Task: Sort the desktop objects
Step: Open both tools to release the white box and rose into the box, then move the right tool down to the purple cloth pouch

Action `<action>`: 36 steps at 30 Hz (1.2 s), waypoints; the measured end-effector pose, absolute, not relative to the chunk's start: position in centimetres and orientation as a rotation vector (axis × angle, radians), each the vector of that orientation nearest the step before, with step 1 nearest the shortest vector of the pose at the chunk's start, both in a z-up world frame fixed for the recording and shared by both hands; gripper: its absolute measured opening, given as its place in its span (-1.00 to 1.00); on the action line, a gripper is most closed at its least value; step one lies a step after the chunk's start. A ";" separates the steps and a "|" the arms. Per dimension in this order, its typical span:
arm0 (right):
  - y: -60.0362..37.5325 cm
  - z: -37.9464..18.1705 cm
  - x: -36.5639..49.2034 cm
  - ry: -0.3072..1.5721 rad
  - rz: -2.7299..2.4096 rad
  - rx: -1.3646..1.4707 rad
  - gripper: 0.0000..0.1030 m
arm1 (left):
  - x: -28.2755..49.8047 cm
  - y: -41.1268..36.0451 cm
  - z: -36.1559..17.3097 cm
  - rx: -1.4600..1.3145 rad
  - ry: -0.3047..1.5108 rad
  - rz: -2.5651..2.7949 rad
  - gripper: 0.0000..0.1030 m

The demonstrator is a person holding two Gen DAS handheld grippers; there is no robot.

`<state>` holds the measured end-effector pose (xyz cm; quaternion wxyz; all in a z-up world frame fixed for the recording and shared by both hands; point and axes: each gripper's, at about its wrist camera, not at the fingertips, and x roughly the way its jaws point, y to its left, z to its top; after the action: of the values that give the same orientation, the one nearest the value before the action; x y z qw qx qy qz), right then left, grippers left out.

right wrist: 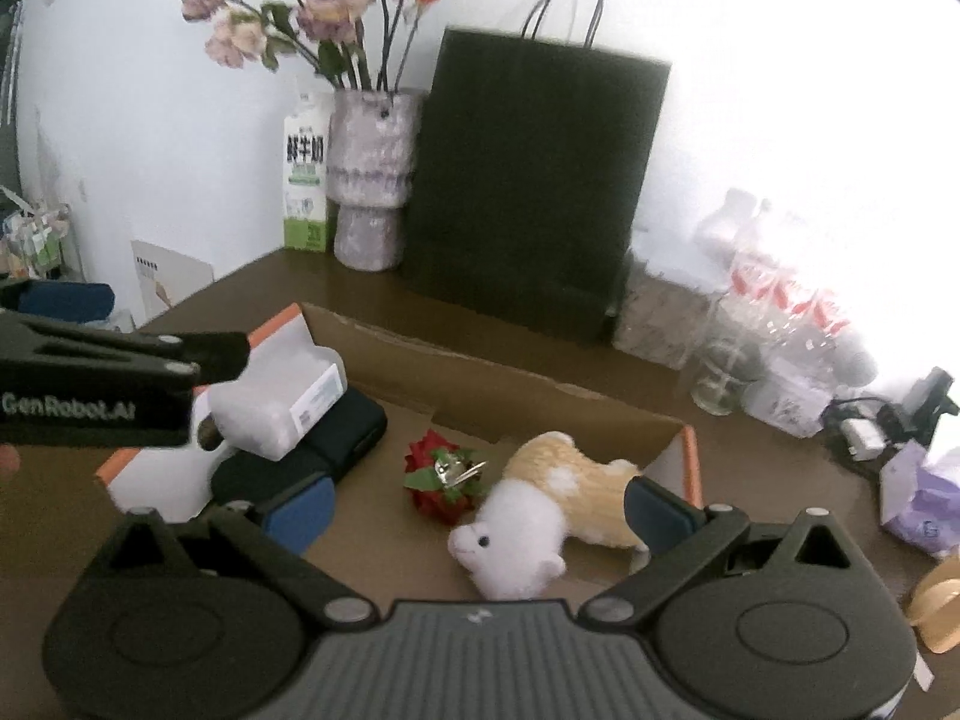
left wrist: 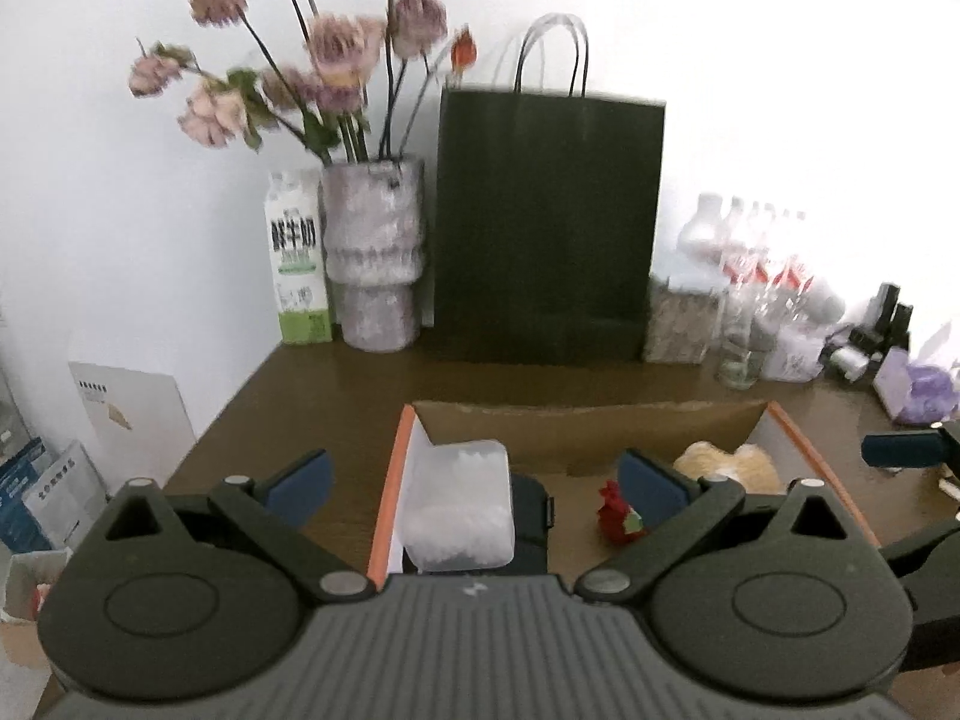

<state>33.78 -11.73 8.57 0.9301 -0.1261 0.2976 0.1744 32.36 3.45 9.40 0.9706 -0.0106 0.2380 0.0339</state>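
An open cardboard box (left wrist: 588, 414) (right wrist: 480, 372) with orange edges lies on the brown desk. In it are a clear plastic case (left wrist: 459, 504) (right wrist: 282, 408) resting on a black pouch (left wrist: 531, 528) (right wrist: 336, 438), a red flower clip (left wrist: 618, 516) (right wrist: 444, 480) and a white and tan plush animal (right wrist: 540, 510) (left wrist: 726, 465). My left gripper (left wrist: 477, 489) is open and empty above the box's left part, over the clear case. My right gripper (right wrist: 480, 510) is open and empty above the box's near side, just over the plush.
A black paper bag (left wrist: 546, 222) (right wrist: 528, 180), a vase of flowers (left wrist: 375, 252) (right wrist: 369, 180) and a milk carton (left wrist: 297, 264) (right wrist: 307, 174) stand at the back. Water bottles (right wrist: 786, 324), a glass (right wrist: 720, 378), a tissue pack (right wrist: 924, 498) and a tape roll (right wrist: 936, 606) are at the right.
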 end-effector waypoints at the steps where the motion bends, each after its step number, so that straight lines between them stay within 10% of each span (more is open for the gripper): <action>1: -12.3 8.9 32.9 0.592 0.360 -0.255 1.00 | 31.5 3.5 9.7 -0.023 0.463 0.058 1.00; 16: -18.5 8.8 21.0 0.404 0.332 -0.146 1.00 | 21.3 6.2 6.7 -0.086 0.373 0.057 1.00; 36: -22.5 -0.7 14.7 0.617 0.275 -0.010 1.00 | 14.4 7.5 -1.1 -0.145 0.536 0.143 1.00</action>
<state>14.65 -22.50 -0.73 0.9434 -0.0048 0.3027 0.1351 14.42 7.52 -1.13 0.9592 -0.0715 0.2642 0.0704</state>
